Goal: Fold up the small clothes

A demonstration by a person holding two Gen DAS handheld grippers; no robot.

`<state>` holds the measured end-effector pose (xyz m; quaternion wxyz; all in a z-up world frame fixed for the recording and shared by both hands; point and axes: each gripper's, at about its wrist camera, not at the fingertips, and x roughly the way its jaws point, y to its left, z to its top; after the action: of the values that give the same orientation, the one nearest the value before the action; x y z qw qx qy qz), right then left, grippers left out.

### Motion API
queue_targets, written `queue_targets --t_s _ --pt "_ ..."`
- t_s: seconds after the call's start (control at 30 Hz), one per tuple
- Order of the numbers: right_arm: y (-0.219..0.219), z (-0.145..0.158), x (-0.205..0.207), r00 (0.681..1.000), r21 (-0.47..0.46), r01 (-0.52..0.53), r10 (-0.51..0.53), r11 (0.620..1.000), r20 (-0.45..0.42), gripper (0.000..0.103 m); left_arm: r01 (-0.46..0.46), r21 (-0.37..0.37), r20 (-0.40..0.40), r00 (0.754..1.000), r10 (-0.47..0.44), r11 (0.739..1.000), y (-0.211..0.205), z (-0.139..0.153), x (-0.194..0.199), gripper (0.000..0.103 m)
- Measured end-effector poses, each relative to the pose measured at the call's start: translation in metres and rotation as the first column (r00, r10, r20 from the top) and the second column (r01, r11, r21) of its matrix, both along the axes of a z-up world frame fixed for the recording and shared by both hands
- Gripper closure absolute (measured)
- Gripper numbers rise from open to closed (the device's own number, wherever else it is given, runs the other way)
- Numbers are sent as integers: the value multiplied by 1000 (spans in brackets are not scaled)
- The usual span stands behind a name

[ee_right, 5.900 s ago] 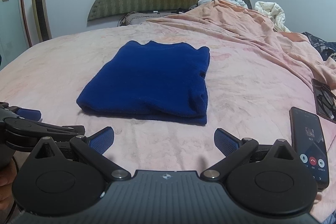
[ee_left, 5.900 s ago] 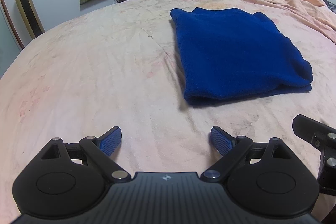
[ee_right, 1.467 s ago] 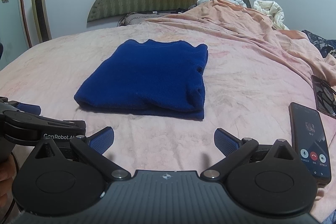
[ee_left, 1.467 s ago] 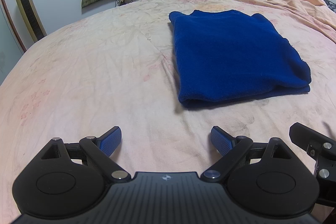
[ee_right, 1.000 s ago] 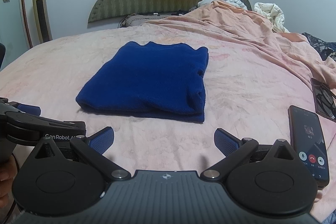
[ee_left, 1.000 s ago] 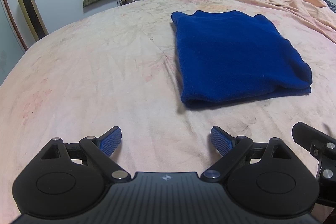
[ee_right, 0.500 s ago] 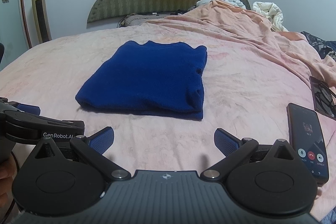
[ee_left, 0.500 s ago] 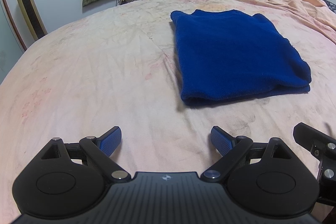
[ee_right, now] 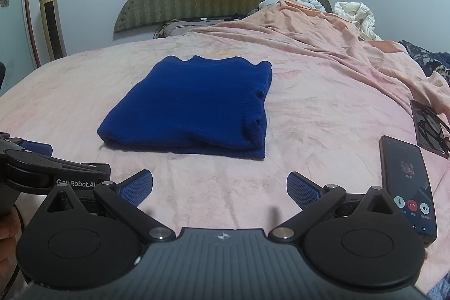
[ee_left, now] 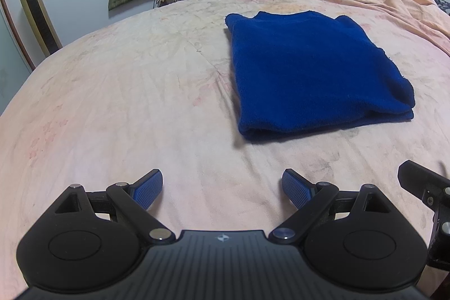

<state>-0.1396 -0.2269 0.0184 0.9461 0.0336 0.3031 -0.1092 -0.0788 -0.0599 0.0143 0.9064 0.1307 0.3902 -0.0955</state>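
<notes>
While both my tools hung back empty, the blue garment (ee_left: 312,69) lay folded flat on the pink bed (ee_left: 126,92).

From the left wrist view, my left gripper (ee_left: 222,189) stood with fingers wide apart, well short of the garment, whose folded edge faced me; I judged the folding done. From the right wrist view, my right gripper (ee_right: 219,187) was spread too, holding nothing, with a phone (ee_right: 406,182) just beside it, its far corner cut off by my tool; the garment's inner layers stayed hidden.
</notes>
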Motion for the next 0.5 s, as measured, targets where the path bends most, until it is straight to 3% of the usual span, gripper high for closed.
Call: queue_targets --t_s 0.5 --pt "4 1 -4 1000 -6 -9 9 1000 -3 0 -2 -6 -1 1000 1 1000 0 0 -1 10"
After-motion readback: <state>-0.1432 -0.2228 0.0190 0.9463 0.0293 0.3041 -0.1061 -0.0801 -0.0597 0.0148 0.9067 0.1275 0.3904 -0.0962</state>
